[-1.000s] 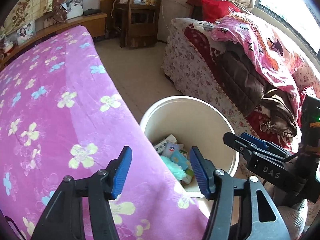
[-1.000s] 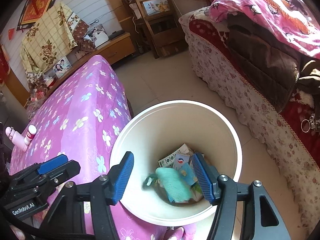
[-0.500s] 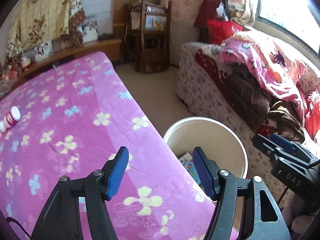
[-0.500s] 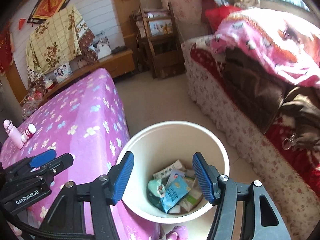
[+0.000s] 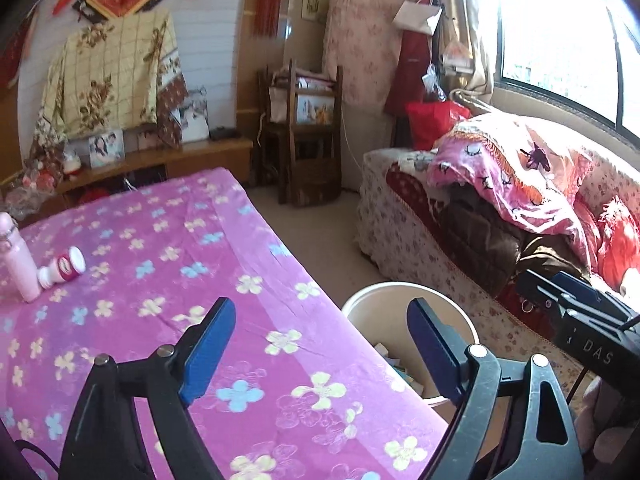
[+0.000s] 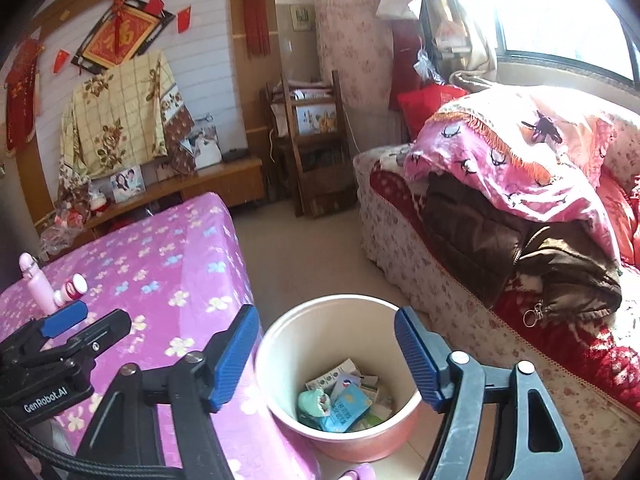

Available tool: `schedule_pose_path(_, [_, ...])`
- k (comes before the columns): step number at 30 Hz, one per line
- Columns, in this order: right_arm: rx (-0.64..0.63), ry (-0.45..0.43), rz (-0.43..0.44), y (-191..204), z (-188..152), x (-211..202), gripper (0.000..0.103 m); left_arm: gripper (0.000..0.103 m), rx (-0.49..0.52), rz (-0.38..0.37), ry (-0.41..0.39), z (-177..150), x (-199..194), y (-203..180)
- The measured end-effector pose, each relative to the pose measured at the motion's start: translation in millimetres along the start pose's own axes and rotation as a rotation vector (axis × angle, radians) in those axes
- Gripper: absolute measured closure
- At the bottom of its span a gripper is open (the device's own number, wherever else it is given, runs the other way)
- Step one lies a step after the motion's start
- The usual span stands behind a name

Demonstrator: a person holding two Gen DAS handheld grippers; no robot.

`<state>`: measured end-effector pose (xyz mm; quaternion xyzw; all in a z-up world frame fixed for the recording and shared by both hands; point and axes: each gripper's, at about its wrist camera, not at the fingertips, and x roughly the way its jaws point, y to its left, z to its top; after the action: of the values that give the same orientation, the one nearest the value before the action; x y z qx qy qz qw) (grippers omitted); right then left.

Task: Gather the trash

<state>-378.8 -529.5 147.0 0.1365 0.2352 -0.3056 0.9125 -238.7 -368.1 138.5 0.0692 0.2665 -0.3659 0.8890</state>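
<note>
The big worktop (image 5: pixel 168 264) has a pink flower cloth. Beside it on the floor stands my trash bucket (image 6: pixel 280 344), with soft, light wrappers (image 6: pixel 340 400) inside. Far back on the cloth a small bottle (image 5: pixel 64 268) lies on its side, touching a tall pink bottle (image 5: pixel 20 268). It looks light, hard and smooth, so I'd pinch its middle. My left gripper (image 5: pixel 316 344) and right gripper (image 6: pixel 326 356) both have their jaws wide apart, holding nothing.

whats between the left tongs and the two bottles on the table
Only bare flowered cloth lies between the open left tongs and the pink bottle and lying white bottle, seen in the left wrist view.
</note>
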Motion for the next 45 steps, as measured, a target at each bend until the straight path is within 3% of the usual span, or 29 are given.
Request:
schedule_pose_path(8, [-0.016, -0.051, 0.005, 13.4, -0.8, -30.0, 0.029, 0.015, 0.018, 0.057, -0.092, -3.6, -37.0, 0.8])
schedule_pose_path(15, [-0.036, -0.075, 0.004, 21.7, -2.4, -44.8, 0.029, 0.015, 0.01, 0.061, -0.122, -2.9, -50.5, 3.3])
schedule_pose_path(45, [-0.044, -0.077, 0.015, 23.7, -5.6, -50.9, 0.028, 0.015, 0.02, 0.089, -0.142, -10.0, -56.0, 0.9])
